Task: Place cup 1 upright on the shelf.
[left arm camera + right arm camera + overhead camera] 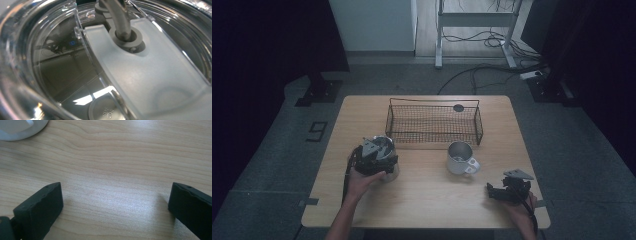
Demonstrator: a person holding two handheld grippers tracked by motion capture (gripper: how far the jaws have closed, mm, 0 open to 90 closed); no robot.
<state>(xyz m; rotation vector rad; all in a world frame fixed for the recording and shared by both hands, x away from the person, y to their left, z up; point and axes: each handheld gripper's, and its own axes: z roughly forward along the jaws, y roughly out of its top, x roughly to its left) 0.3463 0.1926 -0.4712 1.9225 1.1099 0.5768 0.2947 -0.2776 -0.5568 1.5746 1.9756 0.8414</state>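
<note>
Glass jar (pixel 388 159) upright, axis vertical

The table (pixel 422 200) is pale wood with fine wavy grain. At its twelve o'clock edge stands a black wire-mesh basket (pixel 434 122). The mug (pixel 460 158) is white outside, grey inside. The clear cup (pixel 30 75) at nine o'clock has a frosted white lid panel (pixel 155 75) with a grey fitting. Both tongs, left (pixel 379 150) and right (pixel 112 205), are matte black.
</note>
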